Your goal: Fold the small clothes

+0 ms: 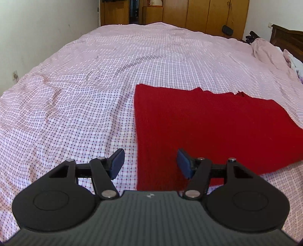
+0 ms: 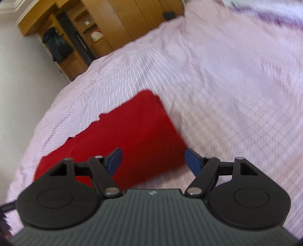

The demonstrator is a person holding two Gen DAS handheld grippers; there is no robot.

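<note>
Step in hand: between folds. The red garment [image 1: 217, 130] lies flat on the bed [image 1: 94, 85], already folded into a rough rectangle. Both the left tongs [image 1: 150, 162] and the right tongs [image 2: 153, 160] stand released above its near corners, grasping nothing. The next move probably calls for pinching an edge; the right view is blurred.

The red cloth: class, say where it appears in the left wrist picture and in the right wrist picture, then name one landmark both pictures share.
Left wrist view: the red cloth lies flat on the checked bedsheet, right of centre, reaching the right edge.
Right wrist view: the red cloth sits at centre-left, tilted and blurred, with part of it behind the hand-held gripper.
Shared landmark: the wooden wardrobe beyond the bed's far end, at the top of both pictures.
</note>
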